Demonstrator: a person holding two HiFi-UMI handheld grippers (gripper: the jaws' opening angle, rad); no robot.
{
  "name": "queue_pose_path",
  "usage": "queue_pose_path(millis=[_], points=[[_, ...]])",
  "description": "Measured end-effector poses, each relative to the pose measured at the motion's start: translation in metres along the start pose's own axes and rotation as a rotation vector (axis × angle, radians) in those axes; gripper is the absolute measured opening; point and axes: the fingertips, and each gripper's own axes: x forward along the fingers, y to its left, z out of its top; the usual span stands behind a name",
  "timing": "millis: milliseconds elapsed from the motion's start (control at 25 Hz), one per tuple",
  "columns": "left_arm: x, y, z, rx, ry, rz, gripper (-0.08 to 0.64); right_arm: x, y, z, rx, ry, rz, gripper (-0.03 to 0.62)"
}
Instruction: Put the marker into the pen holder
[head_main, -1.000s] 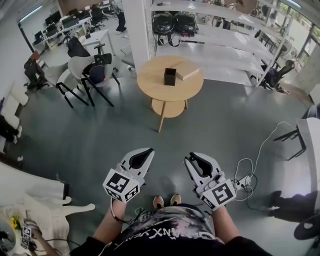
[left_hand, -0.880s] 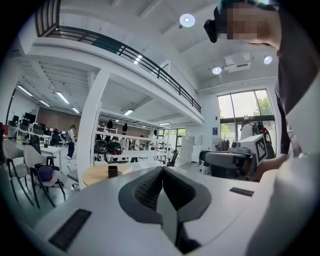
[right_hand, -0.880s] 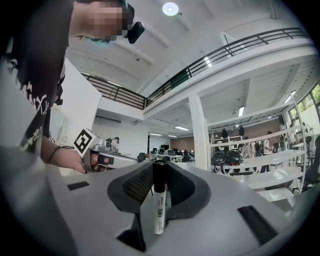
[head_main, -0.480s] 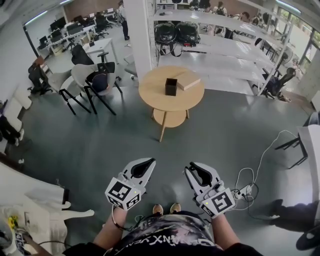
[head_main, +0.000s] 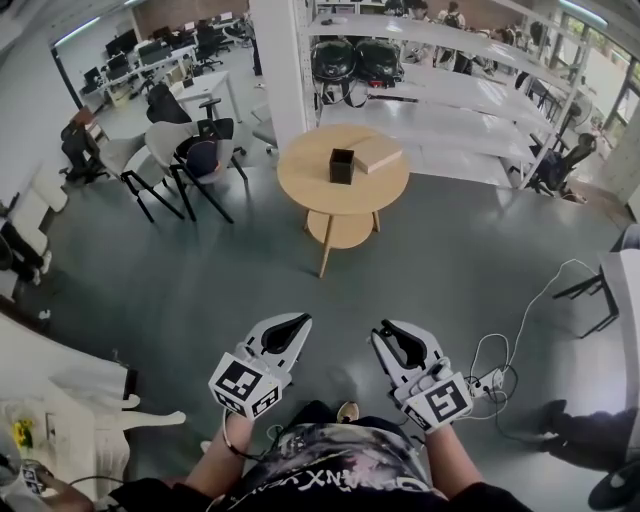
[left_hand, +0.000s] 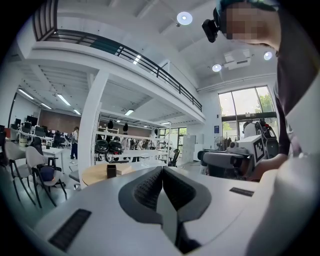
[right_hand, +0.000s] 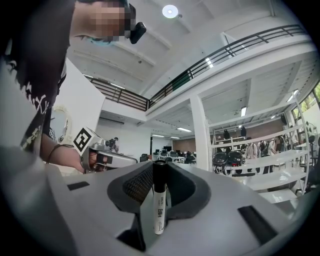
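A white marker with a black cap stands between the jaws of my right gripper, which is shut on it. In the head view the right gripper is held low in front of the person, beside the left gripper. The left gripper is shut with nothing between its ribbed pads. A black square pen holder stands on a round wooden table several steps ahead, and shows small in the left gripper view as the pen holder.
A light wooden box lies beside the pen holder on the table. Chairs stand left of the table, a white pillar behind it, white shelving at the back right. Cables and a power strip lie on the grey floor at right.
The head view has shifted slightly, so the table sits a little lower in frame. Both grippers keep their places in front of the body, the marker still held.
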Motion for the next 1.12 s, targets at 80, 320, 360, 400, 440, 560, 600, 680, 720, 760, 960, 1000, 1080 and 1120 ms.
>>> queue_pose_path(millis=[80,320,360,400,440,560,600,680,720,760,960,1000,1080,1120], points=[[0.002,-0.004,-0.001,0.003,-0.003,0.000,0.021,-0.004,-0.002,-0.001,-0.005,-0.005,0.001,0.079],[0.010,-0.008,0.000,0.009,-0.008,-0.006,0.021,-0.007,-0.009,-0.001,-0.014,-0.011,0.000,0.080],[0.011,-0.007,0.001,0.012,-0.009,-0.007,0.021,-0.007,-0.010,-0.001,-0.015,-0.012,-0.002,0.078],[0.013,-0.007,0.001,0.014,-0.011,-0.009,0.021,-0.006,-0.012,-0.001,-0.017,-0.013,-0.004,0.080],[0.016,-0.008,0.000,0.015,-0.013,-0.011,0.021,-0.007,-0.013,-0.003,-0.018,-0.014,-0.007,0.080],[0.023,-0.009,-0.004,0.017,-0.015,-0.020,0.021,-0.007,-0.019,-0.007,-0.020,-0.018,-0.013,0.079],[0.025,-0.009,-0.004,0.018,-0.013,-0.022,0.021,-0.007,-0.021,-0.007,-0.020,-0.019,-0.015,0.080],[0.028,-0.006,-0.004,0.019,-0.013,-0.024,0.021,-0.003,-0.024,-0.006,-0.020,-0.020,-0.019,0.080],[0.030,-0.004,-0.004,0.018,-0.014,-0.025,0.021,-0.002,-0.026,-0.006,-0.020,-0.020,-0.020,0.079],[0.031,-0.003,-0.004,0.017,-0.015,-0.025,0.021,0.000,-0.027,-0.006,-0.020,-0.019,-0.021,0.080],[0.039,0.008,-0.007,0.019,-0.017,-0.020,0.021,0.010,-0.036,-0.011,-0.022,-0.024,-0.020,0.079],[0.041,0.011,-0.007,0.020,-0.016,-0.018,0.021,0.013,-0.038,-0.012,-0.022,-0.024,-0.020,0.080],[0.046,0.019,-0.009,0.017,-0.013,-0.015,0.021,0.021,-0.042,-0.015,-0.018,-0.023,-0.019,0.080],[0.048,0.023,-0.010,0.015,-0.013,-0.014,0.021,0.025,-0.045,-0.016,-0.017,-0.021,-0.018,0.080]])
